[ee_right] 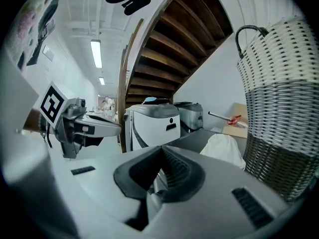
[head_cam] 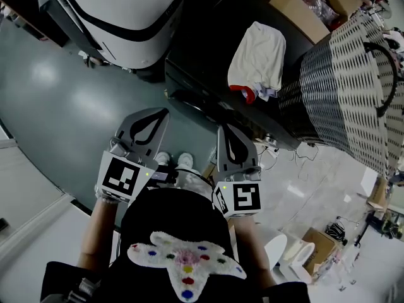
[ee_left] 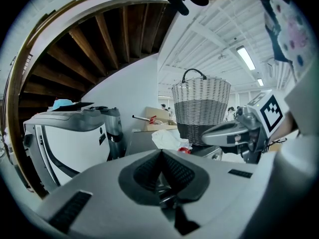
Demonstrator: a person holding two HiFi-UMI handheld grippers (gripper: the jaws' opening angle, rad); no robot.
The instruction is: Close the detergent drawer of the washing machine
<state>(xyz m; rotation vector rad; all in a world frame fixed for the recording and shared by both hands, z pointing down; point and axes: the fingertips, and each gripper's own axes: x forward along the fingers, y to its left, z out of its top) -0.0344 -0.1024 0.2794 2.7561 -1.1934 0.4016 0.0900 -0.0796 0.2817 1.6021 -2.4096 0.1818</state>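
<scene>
you hold left hand-held gripper (head_cam: 151, 115) and right hand-held gripper (head_cam: 228, 134) pressed together, empty, blunt for pushing, short of the washing machine (head_cam: 202, 55); drawer unseen.

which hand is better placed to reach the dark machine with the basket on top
Right, likely: the right gripper sits beside the dark machine; the left gripper hangs farther off, over floor.
</scene>
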